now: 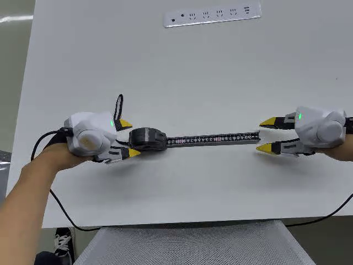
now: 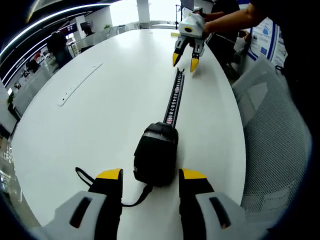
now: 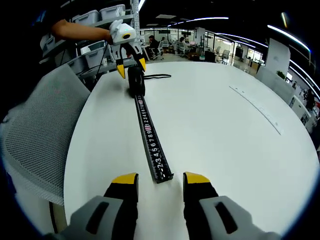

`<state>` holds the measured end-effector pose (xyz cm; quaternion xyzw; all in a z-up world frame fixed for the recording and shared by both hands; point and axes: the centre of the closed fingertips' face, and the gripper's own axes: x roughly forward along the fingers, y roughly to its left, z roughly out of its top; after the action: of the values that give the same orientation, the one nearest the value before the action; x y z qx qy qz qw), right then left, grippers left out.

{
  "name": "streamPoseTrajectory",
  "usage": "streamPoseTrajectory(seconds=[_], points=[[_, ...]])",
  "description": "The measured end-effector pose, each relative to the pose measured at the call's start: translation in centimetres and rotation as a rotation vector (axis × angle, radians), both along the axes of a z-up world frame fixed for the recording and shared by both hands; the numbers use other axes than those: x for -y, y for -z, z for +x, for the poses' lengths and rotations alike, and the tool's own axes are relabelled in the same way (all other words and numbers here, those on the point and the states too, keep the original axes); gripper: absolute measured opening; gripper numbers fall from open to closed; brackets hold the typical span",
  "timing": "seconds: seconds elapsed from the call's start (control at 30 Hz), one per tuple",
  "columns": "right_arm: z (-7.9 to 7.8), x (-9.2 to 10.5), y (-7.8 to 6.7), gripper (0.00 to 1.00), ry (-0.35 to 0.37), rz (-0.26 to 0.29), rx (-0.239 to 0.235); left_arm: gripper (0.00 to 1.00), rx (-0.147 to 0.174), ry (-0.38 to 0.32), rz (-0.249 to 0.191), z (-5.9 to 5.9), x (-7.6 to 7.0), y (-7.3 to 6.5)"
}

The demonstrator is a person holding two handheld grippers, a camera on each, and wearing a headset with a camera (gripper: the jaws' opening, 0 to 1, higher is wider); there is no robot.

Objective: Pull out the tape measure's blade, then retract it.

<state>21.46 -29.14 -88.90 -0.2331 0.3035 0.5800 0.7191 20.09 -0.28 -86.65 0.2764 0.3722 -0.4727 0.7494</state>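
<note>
A black tape measure case (image 1: 148, 138) lies on the white table (image 1: 182, 72), its black blade (image 1: 212, 138) drawn out flat to the right. My left gripper (image 1: 130, 138) is open, its yellow-tipped jaws standing on either side of the rear of the case (image 2: 156, 152). In that view the blade (image 2: 175, 97) runs away toward the right gripper (image 2: 184, 56). My right gripper (image 1: 265, 134) is open at the blade's far end. In the right gripper view the blade's tip (image 3: 162, 176) rests on the table just ahead of that gripper (image 3: 155, 179), with the case (image 3: 136, 80) far off.
A white power strip (image 1: 212, 15) lies at the table's far side. A grey mesh chair (image 1: 193, 243) stands at the near edge. The case's black wrist strap (image 1: 118, 105) loops behind the left gripper, and a black cable (image 1: 55, 199) trails off the table edge.
</note>
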Motion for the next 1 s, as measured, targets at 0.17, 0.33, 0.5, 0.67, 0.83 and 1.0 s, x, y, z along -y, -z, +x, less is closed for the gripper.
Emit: streamPoseTrajectory(seconds=[0.17, 0.33, 0.5, 0.67, 0.83, 1.0], points=[[-0.5, 0.2, -0.3, 0.44, 0.048, 0.009, -0.009, 0.47, 0.017, -0.079, -0.048, -0.2, -0.1, -0.7], [-0.9, 0.3, -0.8, 0.49, 0.095, 0.02, -0.012, 0.5, 0.014, -0.127, -0.043, -0.8, -1.2, -0.8], [-1.3, 0.4, -1.5, 0.56, 0.147, 0.037, -0.015, 0.57, 0.02, -0.208, -0.068, -1.2, -1.8, -1.3], [-2.0, 0.4, -2.4, 0.62, 0.182, 0.058, -0.003, 0.59, 0.028, -0.254, -0.095, -2.2, -1.5, -2.2], [-2.7, 0.5, -3.0, 0.69, 0.226, 0.063, 0.006, 0.6, 0.041, -0.295, -0.118, -3.2, -1.1, -2.9], [-3.2, 0.7, -3.4, 0.75, 0.276, 0.069, 0.014, 0.67, 0.057, -0.36, -0.15, -4.1, -0.9, -3.4]])
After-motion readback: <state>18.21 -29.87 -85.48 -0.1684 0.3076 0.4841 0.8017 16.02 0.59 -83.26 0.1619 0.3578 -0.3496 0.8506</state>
